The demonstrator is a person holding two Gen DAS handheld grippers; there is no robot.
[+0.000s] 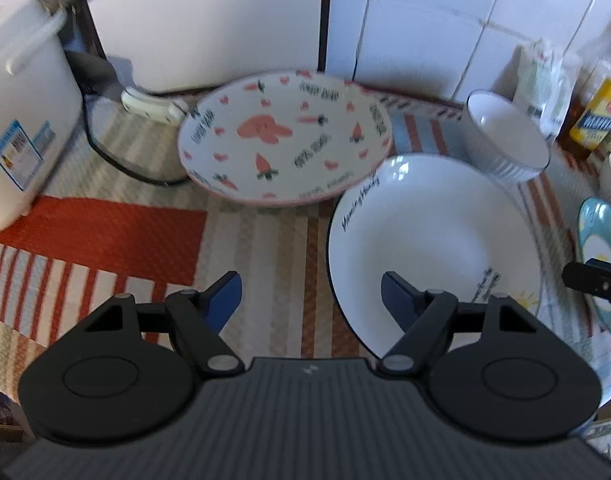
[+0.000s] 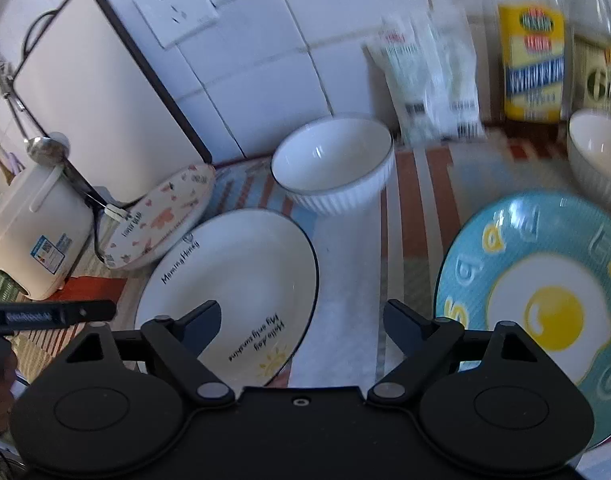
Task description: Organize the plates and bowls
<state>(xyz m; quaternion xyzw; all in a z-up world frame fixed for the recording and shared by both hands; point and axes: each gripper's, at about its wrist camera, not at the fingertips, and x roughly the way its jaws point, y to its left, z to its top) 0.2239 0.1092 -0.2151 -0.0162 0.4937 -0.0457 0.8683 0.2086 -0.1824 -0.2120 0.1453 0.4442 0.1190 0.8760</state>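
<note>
On a striped cloth lie a white plate with black lettering (image 1: pixel 433 236) (image 2: pixel 233 280), a pink rabbit-and-carrot plate (image 1: pixel 285 136) (image 2: pixel 161 216) leaning behind it, a blue fried-egg plate (image 2: pixel 545 296) (image 1: pixel 601 256), a ribbed white bowl (image 1: pixel 501 136) (image 2: pixel 333 164) and a second bowl (image 2: pixel 597 156). My left gripper (image 1: pixel 311 300) is open above the white plate's left rim, which lies between its fingers untouched. My right gripper (image 2: pixel 301 324) is open over the cloth between the white plate and the blue plate, holding nothing.
A white rice cooker (image 1: pixel 21 128) (image 2: pixel 37 232) with a cord stands at the left. A cutting board (image 2: pixel 93 92) leans on the tiled wall. Bottles (image 2: pixel 533 52) and a plastic packet (image 2: pixel 429 76) stand at the back right.
</note>
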